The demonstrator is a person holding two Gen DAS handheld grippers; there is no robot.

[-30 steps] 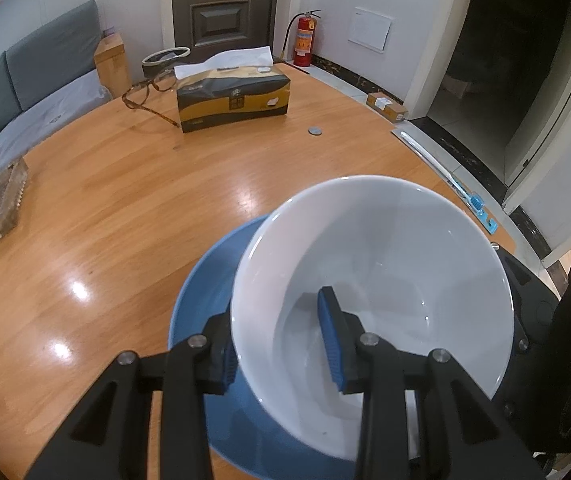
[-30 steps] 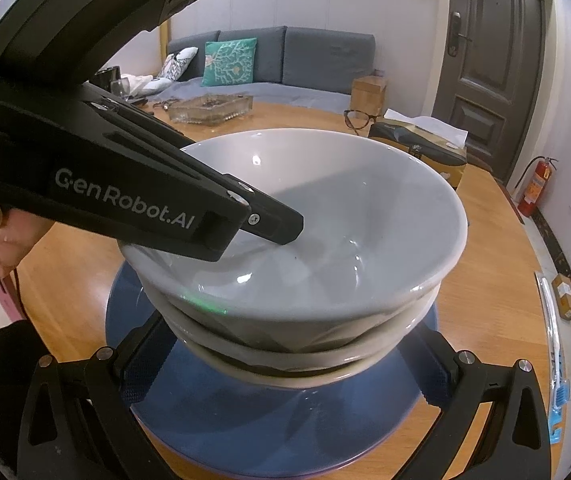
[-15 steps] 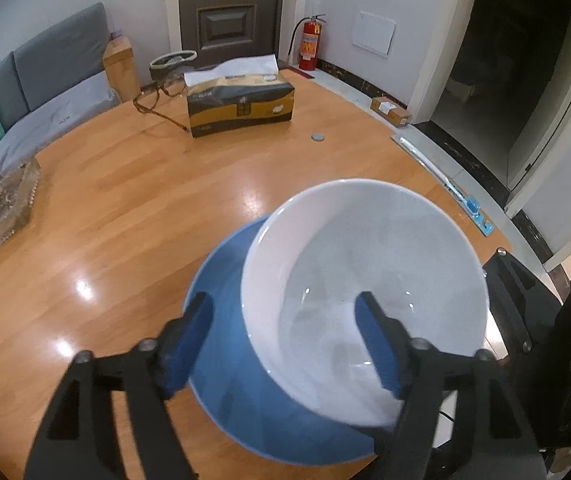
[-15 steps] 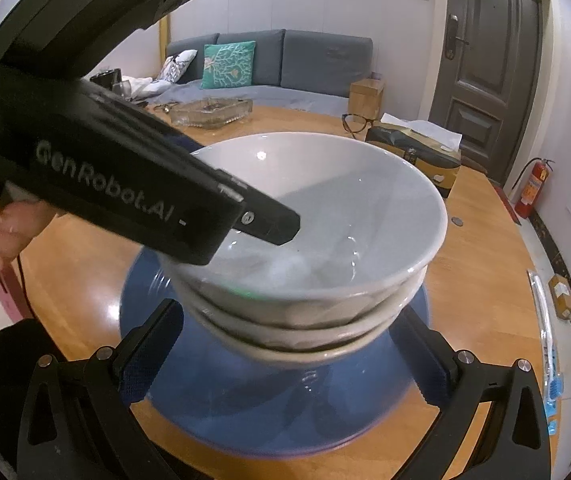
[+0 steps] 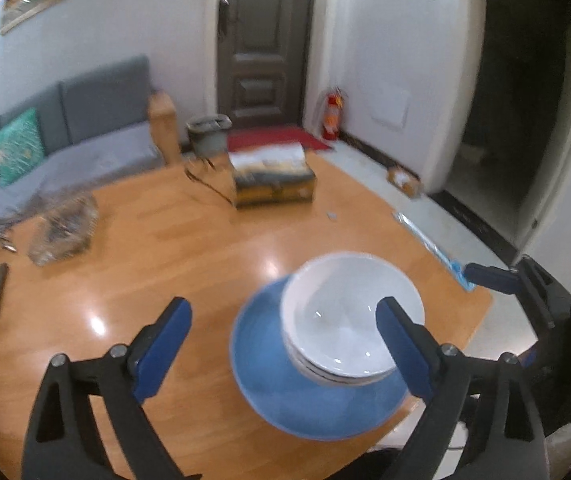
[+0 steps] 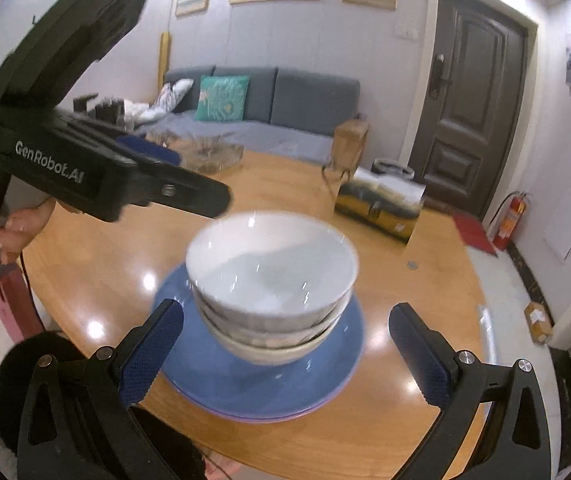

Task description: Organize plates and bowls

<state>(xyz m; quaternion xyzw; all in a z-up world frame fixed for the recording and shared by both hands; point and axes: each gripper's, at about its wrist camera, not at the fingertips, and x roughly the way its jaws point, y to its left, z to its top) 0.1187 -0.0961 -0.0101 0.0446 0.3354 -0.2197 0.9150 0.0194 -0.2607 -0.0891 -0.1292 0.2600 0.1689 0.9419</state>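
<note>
left tongs [image 5: 283,326] opening, empty | right tongs [image 6: 285,334] apart, empty | lower bowls [image 6: 269,332] blurred

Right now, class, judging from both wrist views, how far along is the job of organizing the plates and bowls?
Done: the white bowls sit nested in one stack on the blue plate, which seems to rest on another plate, on the wooden table. In hand: nothing; the left gripper is opening, with nothing pressed between its pads, and the right gripper is open, clear of the stack. Left: no other loose dishes show, so it looks nearly finished.
</note>
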